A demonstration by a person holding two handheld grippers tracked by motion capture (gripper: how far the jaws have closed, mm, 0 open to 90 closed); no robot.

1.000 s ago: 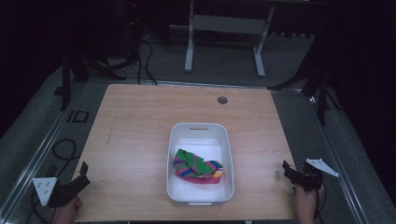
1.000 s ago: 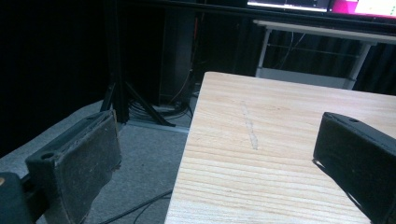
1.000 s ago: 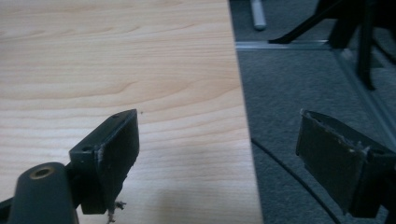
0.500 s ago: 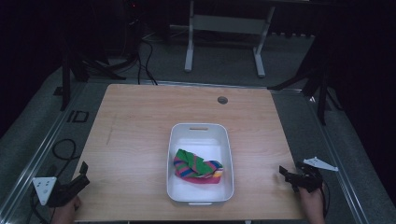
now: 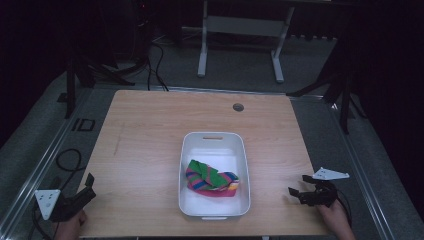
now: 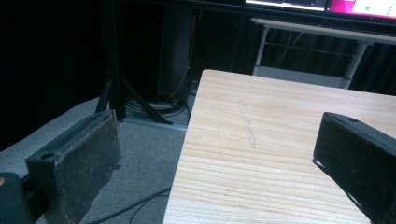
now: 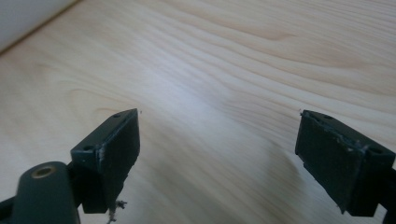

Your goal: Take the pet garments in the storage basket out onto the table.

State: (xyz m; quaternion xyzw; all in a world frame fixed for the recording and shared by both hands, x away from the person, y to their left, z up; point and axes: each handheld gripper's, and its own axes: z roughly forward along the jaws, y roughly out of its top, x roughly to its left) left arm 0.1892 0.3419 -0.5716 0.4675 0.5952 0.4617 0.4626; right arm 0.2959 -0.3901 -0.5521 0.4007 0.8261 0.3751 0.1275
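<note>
Cloth (image 5: 210, 179), striped in green, pink, blue and yellow, lies bunched in the near half of a white rectangular bin (image 5: 214, 142). It is heaped rather than spread, one green fold riding on top, so it gives a raised ridge that a pinch from above could take. Bin sits lengthwise at mid-table, its far end with the handle slot pointing away from the person. That puts it between the two hands, about equally reachable from either side.

Right gripper (image 5: 301, 190) hovers low over the near right of the wooden table (image 5: 150, 130), jaws released and wide apart, holding nothing. In the right gripper view its black pads (image 7: 114, 156) frame bare wood grain, with a pale edge at the top left corner, likely the bin's wall. It points toward the bin, so I judge it the nearer to an approach on the cloth, though well apart from it for now.

Left gripper (image 5: 89, 185) is parked at the near left corner, partly off the table edge, jaws likewise spread and empty. The left gripper view looks along the table's left edge, over grey floor (image 6: 140, 154) and a dark stand leg (image 6: 114, 88). It aims away from the bin, which reads as a waiting posture.

A small round grommet (image 5: 238, 107) sits near the table's far edge.
</note>
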